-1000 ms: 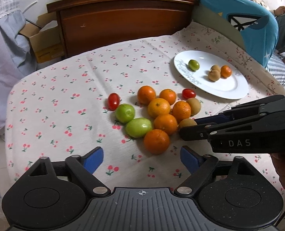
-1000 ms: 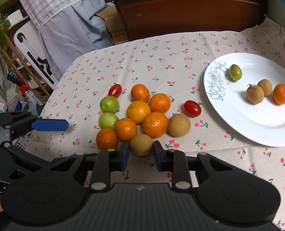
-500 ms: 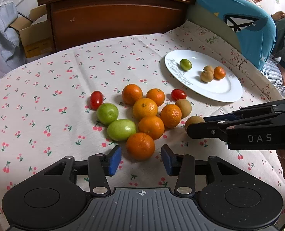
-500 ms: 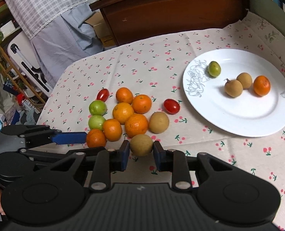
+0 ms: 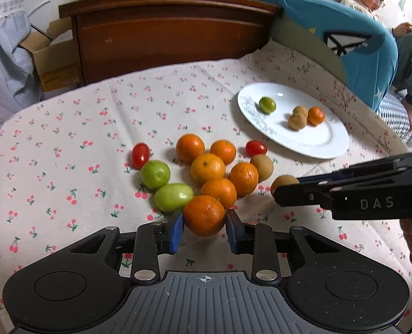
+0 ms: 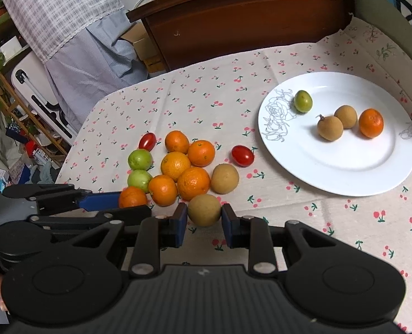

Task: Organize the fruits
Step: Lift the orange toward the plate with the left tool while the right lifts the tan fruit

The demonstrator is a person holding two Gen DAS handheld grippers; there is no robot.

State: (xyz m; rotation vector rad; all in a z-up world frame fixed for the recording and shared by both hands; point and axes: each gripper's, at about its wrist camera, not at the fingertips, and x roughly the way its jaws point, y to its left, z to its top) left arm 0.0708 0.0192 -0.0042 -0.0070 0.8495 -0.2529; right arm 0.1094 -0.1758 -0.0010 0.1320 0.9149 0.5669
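Note:
On the cherry-print cloth lies a pile of several oranges, two green fruits (image 5: pixel 155 174), two cherry tomatoes (image 5: pixel 140 155) and a brown fruit (image 5: pixel 262 167). My left gripper (image 5: pixel 204 231) is closing its jaws on the nearest orange (image 5: pixel 204 215), and both blue pads touch its sides. From the right wrist view the left gripper (image 6: pixel 130 204) is at the pile's left. My right gripper (image 6: pixel 204 222) is shut on a brown fruit (image 6: pixel 204 209), held just off the pile's near right. A white plate (image 6: pixel 345 172) at the right holds a green fruit, two brown fruits and an orange.
A dark wooden headboard (image 5: pixel 167 36) stands behind the table, with a cardboard box (image 5: pixel 52 61) to its left. A teal cushion (image 5: pixel 353 41) and a seated person (image 5: pixel 378 2) are at the far right. Clothes and a folding rack (image 6: pixel 39 103) fill the left side.
The left gripper's jaws have come in from wide apart to both sides of the nearest orange. The right gripper has drawn the brown fruit slightly away from the pile.

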